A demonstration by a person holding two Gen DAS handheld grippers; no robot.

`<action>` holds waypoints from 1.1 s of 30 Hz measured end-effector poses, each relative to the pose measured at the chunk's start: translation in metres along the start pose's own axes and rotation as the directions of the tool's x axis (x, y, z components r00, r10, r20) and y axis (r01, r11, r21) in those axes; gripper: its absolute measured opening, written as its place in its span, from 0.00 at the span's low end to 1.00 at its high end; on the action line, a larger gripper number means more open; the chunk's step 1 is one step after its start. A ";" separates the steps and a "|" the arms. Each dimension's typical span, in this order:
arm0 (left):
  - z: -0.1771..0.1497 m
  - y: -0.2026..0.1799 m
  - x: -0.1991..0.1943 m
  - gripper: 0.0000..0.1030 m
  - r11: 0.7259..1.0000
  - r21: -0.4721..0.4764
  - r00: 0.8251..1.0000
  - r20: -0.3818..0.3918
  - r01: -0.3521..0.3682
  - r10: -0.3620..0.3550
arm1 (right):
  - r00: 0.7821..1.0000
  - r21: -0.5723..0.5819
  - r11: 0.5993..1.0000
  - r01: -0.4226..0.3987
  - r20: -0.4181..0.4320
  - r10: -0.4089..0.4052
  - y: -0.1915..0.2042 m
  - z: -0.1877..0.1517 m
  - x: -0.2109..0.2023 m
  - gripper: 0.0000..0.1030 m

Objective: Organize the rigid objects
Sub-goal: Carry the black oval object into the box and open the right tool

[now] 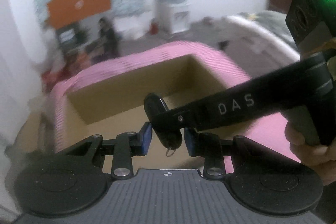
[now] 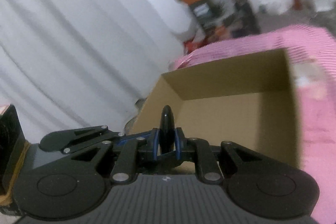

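Observation:
A black key fob (image 1: 156, 105) with a small metal ring at its lower end hangs over an open cardboard box (image 1: 130, 87). My right gripper (image 1: 162, 119) reaches in from the right and is shut across the fob's thin sides; the right wrist view shows the fob (image 2: 167, 125) edge-on between its blue pads, gripper (image 2: 167, 144). My left gripper (image 1: 168, 136) holds the fob's lower end between its blue pads, which sit against its broad sides. In the right wrist view, one of the left gripper's fingers (image 2: 130, 136) comes in from the left.
The box (image 2: 231, 81) sits on a pink ribbed mat (image 2: 315, 119). A white curtain (image 2: 73, 45) hangs at the left. An orange board (image 1: 79, 3) and a seated person (image 1: 107, 35) are far behind, blurred. A hand (image 1: 304, 140) grips the right tool.

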State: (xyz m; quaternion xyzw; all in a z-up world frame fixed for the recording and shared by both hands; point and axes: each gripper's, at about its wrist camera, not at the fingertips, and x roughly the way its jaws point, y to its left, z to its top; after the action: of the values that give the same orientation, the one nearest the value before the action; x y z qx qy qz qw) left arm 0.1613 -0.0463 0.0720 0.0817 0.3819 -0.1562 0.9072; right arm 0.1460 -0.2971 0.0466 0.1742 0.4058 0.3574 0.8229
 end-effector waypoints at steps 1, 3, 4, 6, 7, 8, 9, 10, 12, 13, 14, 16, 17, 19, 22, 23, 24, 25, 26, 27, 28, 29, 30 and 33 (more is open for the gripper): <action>0.004 0.014 0.011 0.32 1.000 -0.019 1.000 -0.026 -0.008 0.008 | 0.999 0.011 1.000 -0.009 -0.034 0.010 0.000 0.010 0.017 0.17; 0.012 0.037 0.036 0.32 0.997 -0.070 0.997 -0.082 -0.014 0.008 | 0.995 0.049 0.999 -0.012 -0.101 0.017 -0.008 0.029 0.052 0.17; 0.015 0.047 0.051 0.33 0.996 -0.085 0.994 -0.109 -0.020 0.011 | 0.991 0.073 0.997 -0.010 -0.135 0.020 -0.012 0.038 0.069 0.17; 0.019 0.061 0.077 0.33 0.993 -0.106 0.987 -0.160 -0.044 0.026 | 0.981 0.122 0.993 0.005 -0.194 0.019 -0.023 0.052 0.104 0.17; 0.020 0.067 0.089 0.34 0.992 -0.111 0.982 -0.184 -0.062 0.041 | 0.975 0.150 0.989 0.012 -0.220 0.022 -0.031 0.055 0.120 0.17; 0.018 0.072 0.093 0.34 0.991 -0.112 0.978 -0.200 -0.077 0.054 | 0.969 0.180 0.983 0.019 -0.244 0.026 -0.036 0.058 0.132 0.17; 0.016 0.077 0.097 0.34 0.989 -0.113 0.975 -0.212 -0.096 0.070 | 0.964 0.203 0.979 0.029 -0.264 0.026 -0.041 0.061 0.146 0.17; 0.014 0.081 0.098 0.34 0.987 -0.111 0.973 -0.215 -0.114 0.088 | 0.960 0.224 0.974 0.041 -0.281 0.025 -0.047 0.064 0.158 0.17; 0.013 0.087 0.095 0.38 0.986 -0.107 0.974 -0.200 -0.125 0.101 | 0.951 0.255 0.965 0.060 -0.310 0.023 -0.057 0.065 0.176 0.17; 0.013 0.089 0.093 0.40 0.986 -0.109 0.975 -0.193 -0.129 0.107 | 0.946 0.263 0.962 0.072 -0.323 0.018 -0.060 0.067 0.186 0.17; 0.012 0.090 0.090 0.41 0.985 -0.108 0.976 -0.185 -0.134 0.113 | 0.942 0.270 0.959 0.082 -0.335 0.014 -0.062 0.066 0.193 0.17; 0.011 0.092 0.085 0.43 0.984 -0.108 0.977 -0.175 -0.143 0.123 | 0.935 0.275 0.957 0.094 -0.354 0.009 -0.067 0.065 0.208 0.17; 0.011 0.093 0.083 0.43 0.983 -0.110 0.977 -0.170 -0.147 0.127 | 0.932 0.276 0.956 0.096 -0.363 0.011 -0.066 0.062 0.208 0.17; 0.011 0.097 0.081 0.45 0.982 -0.116 0.979 -0.158 -0.146 0.127 | 0.929 0.278 0.954 0.108 -0.371 0.003 -0.068 0.065 0.222 0.18; 0.011 0.098 0.074 0.48 0.982 -0.123 0.982 -0.139 -0.142 0.125 | 0.922 0.250 0.961 0.121 -0.386 -0.016 -0.065 0.065 0.227 0.21; 0.011 0.100 0.072 0.49 0.982 -0.124 0.984 -0.131 -0.140 0.124 | 0.921 0.255 0.959 0.125 -0.388 -0.017 -0.073 0.073 0.240 0.25; 0.011 0.099 0.068 0.50 0.982 -0.127 0.985 -0.122 -0.137 0.122 | 0.922 0.259 0.958 0.122 -0.388 -0.013 -0.073 0.074 0.241 0.35; 0.011 0.099 0.063 0.51 0.983 -0.130 0.987 -0.111 -0.132 0.118 | 0.925 0.259 0.958 0.121 -0.380 -0.014 -0.073 0.075 0.237 0.42; 0.011 0.098 0.057 0.51 0.983 -0.133 0.989 -0.099 -0.127 0.114 | 0.931 0.255 0.959 0.124 -0.364 -0.024 -0.073 0.077 0.234 0.52; 0.011 0.097 0.051 0.52 0.983 -0.136 0.990 -0.086 -0.121 0.110 | 0.938 0.244 0.962 0.122 -0.347 -0.031 -0.070 0.079 0.227 0.52; 0.010 0.096 0.045 0.52 0.984 -0.138 0.992 -0.074 -0.114 0.105 | 0.943 0.232 0.966 0.114 -0.331 -0.032 -0.068 0.080 0.219 0.52; 0.010 0.094 0.038 0.52 0.984 -0.140 0.993 -0.060 -0.107 0.099 | 0.948 0.229 0.968 0.103 -0.316 -0.026 -0.066 0.081 0.209 0.52; 0.009 0.092 0.030 0.54 0.985 -0.142 0.995 -0.044 -0.099 0.093 | 0.954 0.231 0.969 0.092 -0.299 -0.020 -0.064 0.082 0.196 0.52; 0.004 0.081 0.003 0.57 0.987 -0.141 0.997 0.008 -0.073 0.075 | 0.973 0.210 0.976 0.056 -0.233 -0.006 -0.055 0.080 0.159 0.52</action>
State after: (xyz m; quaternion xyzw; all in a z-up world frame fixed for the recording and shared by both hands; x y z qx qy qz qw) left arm 0.1943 0.0282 0.0753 0.0305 0.3827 -0.0957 0.9184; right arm 0.3000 -0.2183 -0.0233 0.2131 0.5375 0.3162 0.7521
